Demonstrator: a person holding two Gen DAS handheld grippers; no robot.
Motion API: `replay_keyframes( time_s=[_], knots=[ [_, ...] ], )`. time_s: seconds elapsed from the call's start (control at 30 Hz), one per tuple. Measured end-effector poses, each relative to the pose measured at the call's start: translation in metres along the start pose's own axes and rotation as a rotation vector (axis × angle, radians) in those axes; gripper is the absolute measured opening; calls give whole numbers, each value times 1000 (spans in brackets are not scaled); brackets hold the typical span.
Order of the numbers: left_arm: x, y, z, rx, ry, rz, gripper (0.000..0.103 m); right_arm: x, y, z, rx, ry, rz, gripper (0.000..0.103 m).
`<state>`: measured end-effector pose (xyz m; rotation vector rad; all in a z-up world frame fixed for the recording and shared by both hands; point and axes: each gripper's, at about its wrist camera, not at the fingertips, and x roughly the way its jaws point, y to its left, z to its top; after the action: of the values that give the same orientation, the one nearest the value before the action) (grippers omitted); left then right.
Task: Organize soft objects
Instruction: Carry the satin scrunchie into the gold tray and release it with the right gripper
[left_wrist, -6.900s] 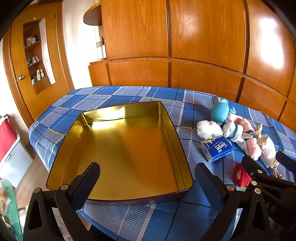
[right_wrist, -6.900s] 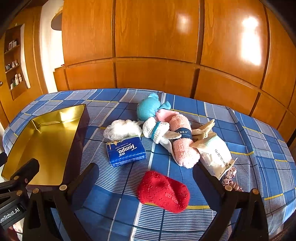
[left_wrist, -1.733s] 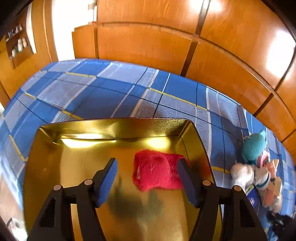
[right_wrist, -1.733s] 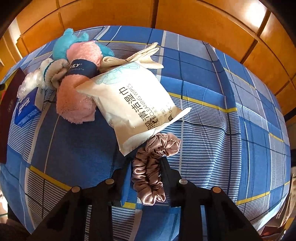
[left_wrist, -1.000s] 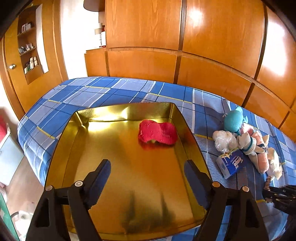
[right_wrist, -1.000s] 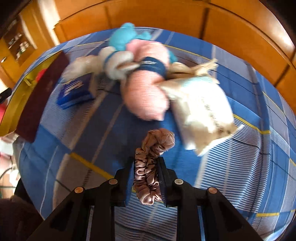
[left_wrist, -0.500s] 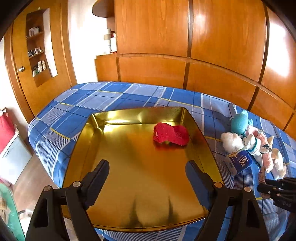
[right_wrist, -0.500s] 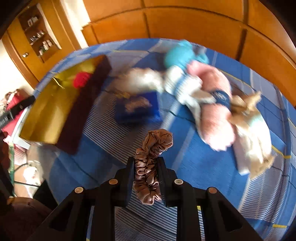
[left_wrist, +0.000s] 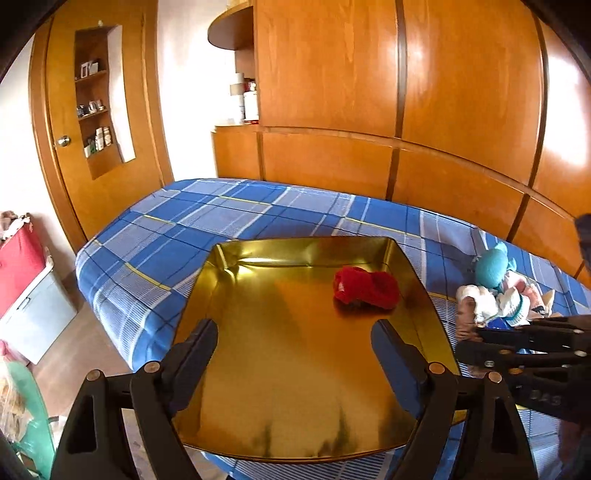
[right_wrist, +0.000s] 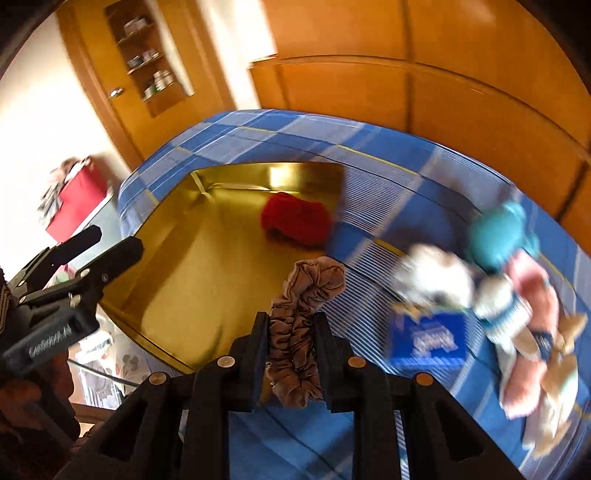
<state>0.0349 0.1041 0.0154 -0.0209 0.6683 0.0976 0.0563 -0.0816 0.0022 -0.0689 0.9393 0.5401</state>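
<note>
**Carrying a scrunchie toward the gold tray**

My right gripper (right_wrist: 290, 350) is clamped on a brownish satin scrunchie (right_wrist: 301, 328). The scrunchie stands up between the two fingers, its upper loop flopping free above them. It hangs above the blue plaid bed (right_wrist: 369, 192), just off the tray's (right_wrist: 177, 258) right edge, not yet over the gold floor.

To do this step well, I judge I should carry the scrunchie clear over the tray's right wall, lower it close to the floor, then let go in a bare patch beside the red sock (right_wrist: 295, 221), which lies in the tray's far right corner. Dropping from height risks the springy loop bouncing or catching on the rim.

My left gripper (left_wrist: 295, 354) is empty, its jaws spread wide, hovering above the tray's near edge. I should keep it out of the right one's path.

The remaining pile (right_wrist: 498, 306) lies on the bed to the tray's right: a blue tissue pack, a teal bundle, white and pink cloths.

The right wrist view shows the scrunchie and the grip but is blurred. The left wrist view is sharp, shows the whole tray and sock, and catches my right gripper only side-on at the right margin, with the scrunchie not distinguishable.
</note>
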Motion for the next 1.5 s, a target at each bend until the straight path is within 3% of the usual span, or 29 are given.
replay_keyframes(
  time_s=[0.3, 0.77, 1.07, 1.3, 1.5],
  knots=[
    [-3, 17, 1, -18, -15, 45, 88, 50, 34, 30, -93, 56, -10, 25],
    [-2, 30, -1, -35, -9, 67, 88, 89, 33, 43, -67, 90, -58, 37],
    [2, 24, -5, -27, 11, 39, 88, 56, 30, 39, -51, -25, -121, 40],
    [6, 15, -9, -19, 33, 23, 88, 15, 25, 25, -61, -134, -305, 40],
    [5, 2, -7, 10, 38, 18, 88, -22, 19, 18, -23, -212, -387, 40]
  ],
)
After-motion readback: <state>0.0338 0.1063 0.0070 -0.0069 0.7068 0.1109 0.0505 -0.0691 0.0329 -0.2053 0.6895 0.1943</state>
